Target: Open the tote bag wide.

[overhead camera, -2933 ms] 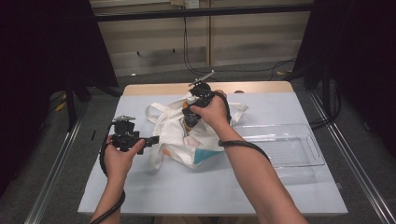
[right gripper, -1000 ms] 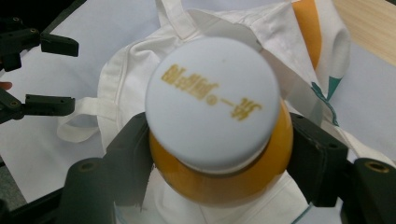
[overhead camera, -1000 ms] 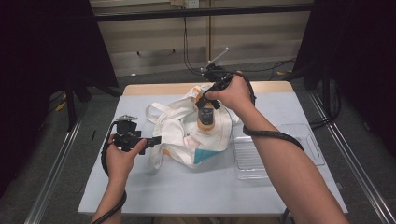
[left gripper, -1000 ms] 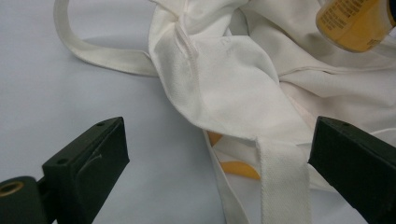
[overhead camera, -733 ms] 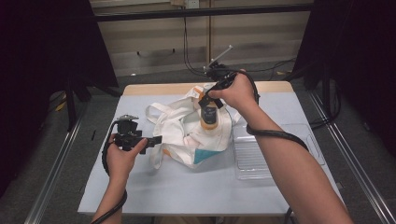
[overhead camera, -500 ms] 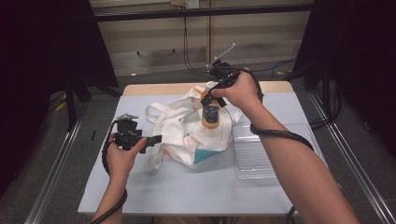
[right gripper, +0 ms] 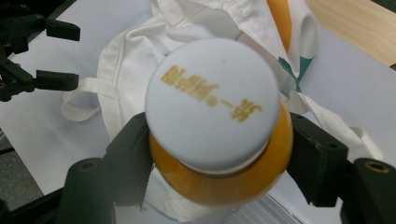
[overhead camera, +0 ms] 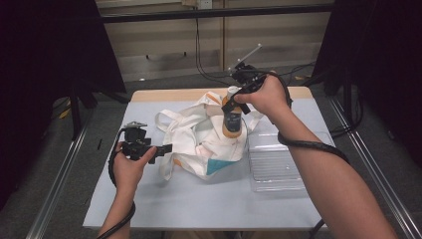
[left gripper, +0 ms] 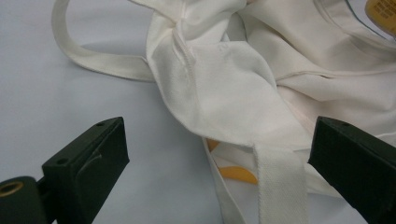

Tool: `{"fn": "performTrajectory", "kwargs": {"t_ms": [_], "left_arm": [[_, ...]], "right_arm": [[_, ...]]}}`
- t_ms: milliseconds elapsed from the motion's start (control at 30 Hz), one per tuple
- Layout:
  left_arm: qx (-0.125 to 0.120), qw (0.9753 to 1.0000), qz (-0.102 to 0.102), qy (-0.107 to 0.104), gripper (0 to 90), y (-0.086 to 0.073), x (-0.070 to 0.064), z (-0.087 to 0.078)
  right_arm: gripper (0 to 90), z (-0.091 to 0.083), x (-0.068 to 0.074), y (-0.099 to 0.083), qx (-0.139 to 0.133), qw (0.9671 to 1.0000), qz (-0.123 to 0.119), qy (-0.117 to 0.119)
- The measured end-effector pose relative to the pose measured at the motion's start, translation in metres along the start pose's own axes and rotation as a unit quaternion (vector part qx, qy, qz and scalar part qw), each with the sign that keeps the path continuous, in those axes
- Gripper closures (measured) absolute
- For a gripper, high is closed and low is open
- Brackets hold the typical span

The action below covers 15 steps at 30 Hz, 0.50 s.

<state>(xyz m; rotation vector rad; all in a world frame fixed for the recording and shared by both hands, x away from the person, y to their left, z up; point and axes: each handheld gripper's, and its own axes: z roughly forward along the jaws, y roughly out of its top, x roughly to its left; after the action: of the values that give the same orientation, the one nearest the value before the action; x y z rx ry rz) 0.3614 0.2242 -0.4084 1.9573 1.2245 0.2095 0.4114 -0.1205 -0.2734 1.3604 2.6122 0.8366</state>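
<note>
Right gripper (overhead camera: 234,99) clamping white-capped orange juice bottle (overhead camera: 232,119) above crumpled white cloth tote bag (overhead camera: 204,142); left gripper (overhead camera: 166,148), jaws wide, at bag's nine o'clock.

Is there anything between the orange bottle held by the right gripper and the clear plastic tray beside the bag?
Nothing visible. The right gripper holds the orange white-capped bottle above the white cloth tote bag; the clear plastic tray lies open just beside it, holding nothing visible.

Hidden and cut-off parts

The bottle's (right gripper: 219,140) body lay hidden beneath its white cap (right gripper: 212,100), whose gold print was too blurred to read; the bag (left gripper: 243,88) ran off the frame's upper right.
</note>
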Motion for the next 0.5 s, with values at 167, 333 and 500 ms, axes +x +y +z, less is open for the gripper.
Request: {"fn": "performTrajectory", "kwargs": {"t_ms": [167,333,500], "left_arm": [[0.005,0.9999,0.011,-0.001,4.0,0.001,-0.001,0.0],[0.004,0.9999,0.011,0.0,4.0,0.001,-0.001,0.0],[0.003,0.9999,0.013,0.002,3.9,0.002,-0.002,0.0]], "right_arm": [[30.7,-0.005,-0.003,-0.005,0.0,1.0,0.0,-0.001],[30.7,-0.009,-0.006,-0.009,-0.002,1.0,0.003,-0.002],[30.7,-0.013,-0.009,-0.015,-0.002,1.0,0.002,0.001]]}}
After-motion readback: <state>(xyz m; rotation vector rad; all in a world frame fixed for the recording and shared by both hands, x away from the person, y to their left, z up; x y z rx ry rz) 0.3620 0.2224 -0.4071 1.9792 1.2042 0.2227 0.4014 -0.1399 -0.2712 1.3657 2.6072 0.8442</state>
